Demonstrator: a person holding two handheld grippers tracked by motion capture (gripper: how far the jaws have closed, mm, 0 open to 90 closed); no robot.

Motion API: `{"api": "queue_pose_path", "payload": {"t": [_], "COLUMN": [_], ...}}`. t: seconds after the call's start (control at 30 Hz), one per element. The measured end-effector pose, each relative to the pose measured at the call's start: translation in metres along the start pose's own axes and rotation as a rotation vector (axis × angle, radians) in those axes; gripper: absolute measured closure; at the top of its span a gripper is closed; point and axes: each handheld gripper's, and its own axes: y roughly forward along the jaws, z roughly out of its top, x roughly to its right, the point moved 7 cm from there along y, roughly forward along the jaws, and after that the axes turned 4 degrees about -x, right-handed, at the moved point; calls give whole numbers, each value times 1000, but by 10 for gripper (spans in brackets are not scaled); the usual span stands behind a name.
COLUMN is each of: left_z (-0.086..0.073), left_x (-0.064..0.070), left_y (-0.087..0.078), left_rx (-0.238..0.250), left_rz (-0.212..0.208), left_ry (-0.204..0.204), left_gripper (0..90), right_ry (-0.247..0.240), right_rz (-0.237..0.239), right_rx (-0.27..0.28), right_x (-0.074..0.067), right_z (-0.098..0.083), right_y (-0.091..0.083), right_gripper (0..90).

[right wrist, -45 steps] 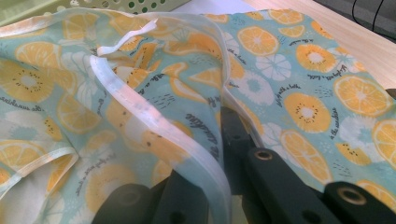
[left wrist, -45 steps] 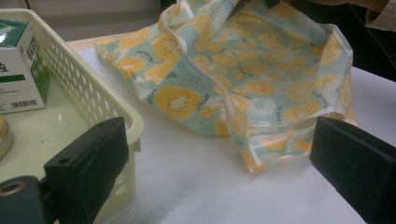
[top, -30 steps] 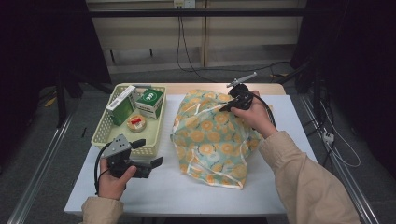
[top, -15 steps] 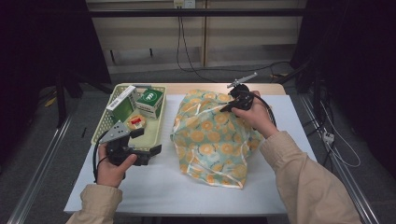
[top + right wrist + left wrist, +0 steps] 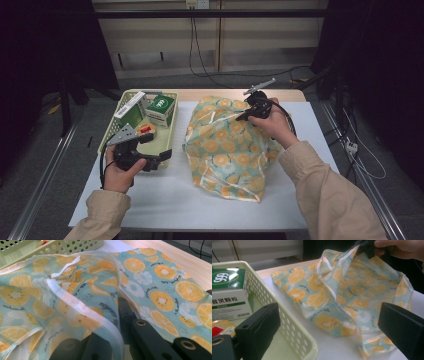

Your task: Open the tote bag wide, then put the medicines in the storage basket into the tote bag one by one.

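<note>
A pale green perforated basket [image 5: 170, 131] sits at the far left corner of the tabletop [image 5: 165, 195]. Inside it stand a green-and-white box [image 5: 161, 109] printed with Chinese characters, toward the basket's right wall, and a slimmer white-and-green carton [image 5: 129, 106] leaning at the far left. A small round item with a red label [image 5: 145, 129] lies on the basket floor nearer the person.

The left gripper [image 5: 156, 149], held in the left hand [image 5: 119, 172], hovers at the basket's near right corner; in the left gripper view its jaws stand wide apart, one over the basket's inside, the other over the cloth.

A fabric bag [image 5: 227, 142] printed with orange and kiwi slices on pale blue lies crumpled on the middle of the tabletop. Its long axis runs from the far edge toward the near edge, the mouth raised at the far end.

The right gripper [image 5: 246, 116], in the right hand [image 5: 275, 127], is clamped on the bag's white-trimmed rim [image 5: 82, 312] at the far end, lifting it; the right gripper view shows the trim pinched between the closed jaws.
</note>
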Motion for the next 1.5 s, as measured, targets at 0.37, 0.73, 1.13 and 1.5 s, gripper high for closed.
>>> {"api": "queue_pose_path", "payload": {"t": [0.37,0.73,1.13,1.5], "left_z": [9,21,27,27], "left_x": [-13,-29,-66,-102], "left_y": [-2,4,15,34], "left_rx": [-11,-22,-67,-135], "left_rz": [24,44,105,163], "left_ry": [3,2,-10,1], "left_gripper": [42,42,45,50], "right_ry": [5,1,5,9], "right_rz": [-5,-4,2,7], "right_rx": [0,5,10,19], "right_x": [1,1,2,3], "right_z": [-4,-5,-6,-6], "right_y": [-3,-6,-6,-8], "right_gripper": [897,898,898,898]}}
